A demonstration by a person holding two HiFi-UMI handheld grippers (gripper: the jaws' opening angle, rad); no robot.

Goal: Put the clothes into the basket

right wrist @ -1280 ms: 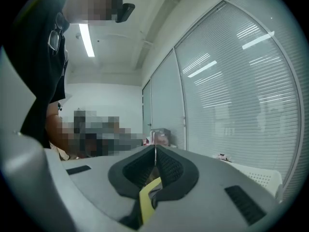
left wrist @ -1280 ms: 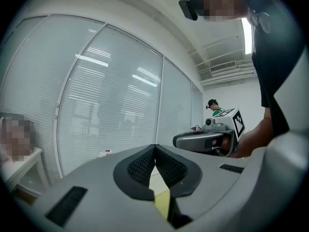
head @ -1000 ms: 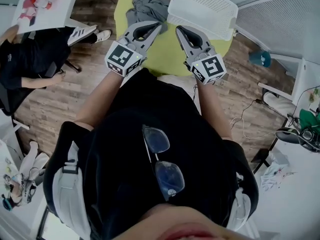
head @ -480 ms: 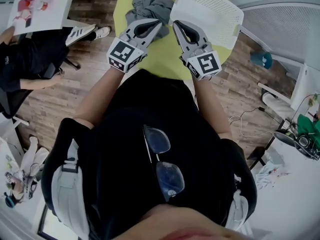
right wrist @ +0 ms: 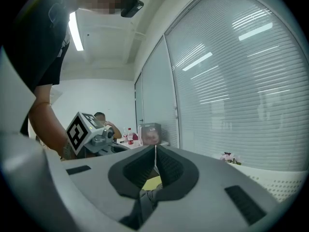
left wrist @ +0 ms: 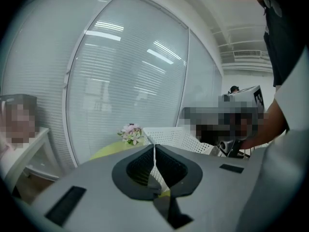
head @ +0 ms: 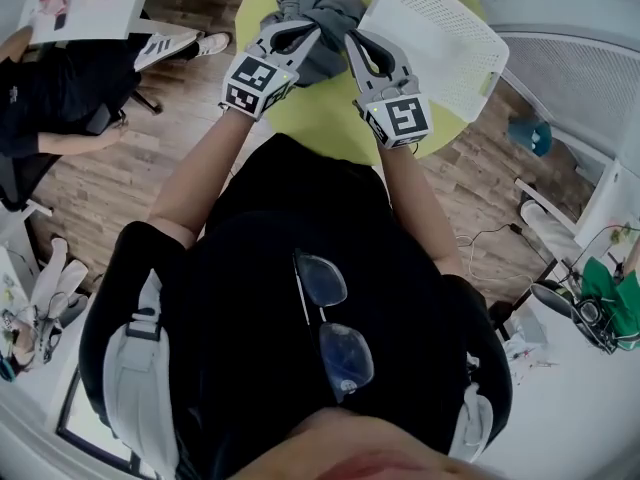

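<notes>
The grey clothes [head: 318,6] lie heaped on the table [head: 325,108] just beside the white basket [head: 445,43], none in it yet. The left gripper [head: 308,35] and right gripper [head: 351,40] point at that heap, on the side away from the basket. Both have their jaws pressed together and hold nothing. If they arrive like this, they will likely only shove the cloth away. The right one could also knock the basket, which seems to overhang the table's edge.

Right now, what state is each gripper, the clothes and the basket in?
left gripper: shut, nothing between its jaws.
right gripper: shut, nothing between its jaws.
clothes: crumpled grey heap on the table, outside the basket.
basket: on the table beside the clothes; inside not visible.
</notes>
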